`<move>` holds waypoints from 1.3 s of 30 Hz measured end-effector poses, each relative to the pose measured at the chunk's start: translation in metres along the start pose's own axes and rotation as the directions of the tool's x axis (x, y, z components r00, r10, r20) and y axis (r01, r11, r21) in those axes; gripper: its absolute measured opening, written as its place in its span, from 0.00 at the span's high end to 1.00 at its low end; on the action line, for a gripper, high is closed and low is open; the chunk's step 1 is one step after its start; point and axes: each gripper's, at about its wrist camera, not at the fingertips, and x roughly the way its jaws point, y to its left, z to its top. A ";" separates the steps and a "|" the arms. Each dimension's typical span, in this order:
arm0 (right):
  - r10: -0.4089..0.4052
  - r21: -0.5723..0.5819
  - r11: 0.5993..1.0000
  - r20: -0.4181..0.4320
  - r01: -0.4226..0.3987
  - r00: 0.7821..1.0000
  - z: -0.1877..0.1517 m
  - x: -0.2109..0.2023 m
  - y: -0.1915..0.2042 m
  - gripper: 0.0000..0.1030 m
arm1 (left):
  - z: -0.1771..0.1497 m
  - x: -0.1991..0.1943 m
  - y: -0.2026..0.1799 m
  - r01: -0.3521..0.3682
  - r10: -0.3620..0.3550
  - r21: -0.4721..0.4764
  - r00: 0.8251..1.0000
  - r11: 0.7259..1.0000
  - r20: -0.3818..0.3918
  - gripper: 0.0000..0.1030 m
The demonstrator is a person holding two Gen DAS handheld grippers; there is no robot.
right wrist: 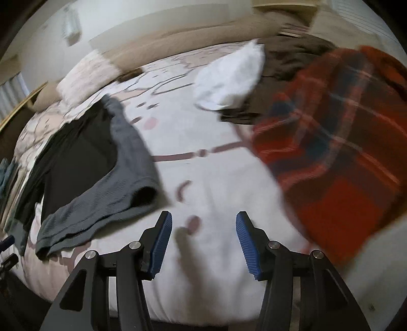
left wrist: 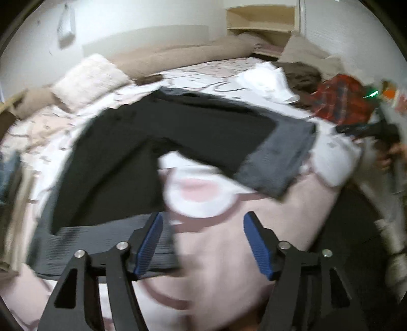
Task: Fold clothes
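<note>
A black garment with grey ribbed cuffs and hem [left wrist: 157, 132] lies spread on the bed; it also shows at the left of the right wrist view [right wrist: 84, 163]. My left gripper [left wrist: 203, 242] is open and empty above the bed's near edge, its left finger over the grey hem [left wrist: 106, 244]. My right gripper [right wrist: 203, 244] is open and empty over the white sheet. A red plaid garment [right wrist: 335, 152] lies heaped just right of it; it also shows in the left wrist view [left wrist: 343, 99]. A white garment [right wrist: 231, 81] lies beyond.
The bed has a white and pink patterned cover [right wrist: 193, 142]. A brown garment [right wrist: 285, 63] lies by the white one. Pillows [left wrist: 89, 76] and a tan bolster [left wrist: 183, 56] line the far side. A shelf [left wrist: 262, 23] stands behind. The right hand's gripper [left wrist: 379, 129] shows at the right edge.
</note>
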 end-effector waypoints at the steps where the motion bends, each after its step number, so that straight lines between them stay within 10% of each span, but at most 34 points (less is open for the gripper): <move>1: 0.006 0.014 1.000 0.005 -0.006 1.000 -0.001 -0.007 0.001 0.49 | -0.002 0.003 0.003 -0.018 0.018 0.006 1.000 1.000 -0.009 0.32; 9: 0.271 -0.266 0.931 0.037 -0.252 0.962 -0.020 -0.044 0.132 0.49 | -0.017 0.043 0.016 -0.052 0.051 -0.024 0.998 0.998 -0.046 0.27; 15: 0.298 -0.607 0.752 -0.033 -0.256 0.954 -0.062 -0.030 0.233 0.49 | -0.011 0.043 0.034 0.005 -0.010 -0.108 0.999 0.994 -0.045 0.93; 21: 0.230 -0.772 0.616 -0.016 -0.158 0.973 -0.083 -0.009 0.266 0.51 | -0.017 0.030 0.030 0.061 -0.067 -0.113 0.997 0.992 -0.049 0.95; 22: 0.205 -0.783 0.606 -0.017 -0.141 0.979 -0.084 -0.003 0.269 0.66 | -0.019 0.029 0.028 0.064 -0.069 -0.105 0.996 0.992 -0.049 0.95; 27: 0.143 -0.774 0.614 -0.082 -0.154 0.986 -0.083 0.014 0.266 0.90 | -0.025 0.020 0.016 0.079 -0.083 -0.063 0.995 0.995 -0.051 0.95; 39: 0.120 -0.734 0.662 -0.099 -0.154 0.988 -0.102 0.023 0.266 0.90 | -0.030 0.020 0.017 0.144 -0.148 -0.068 0.986 0.987 -0.071 0.95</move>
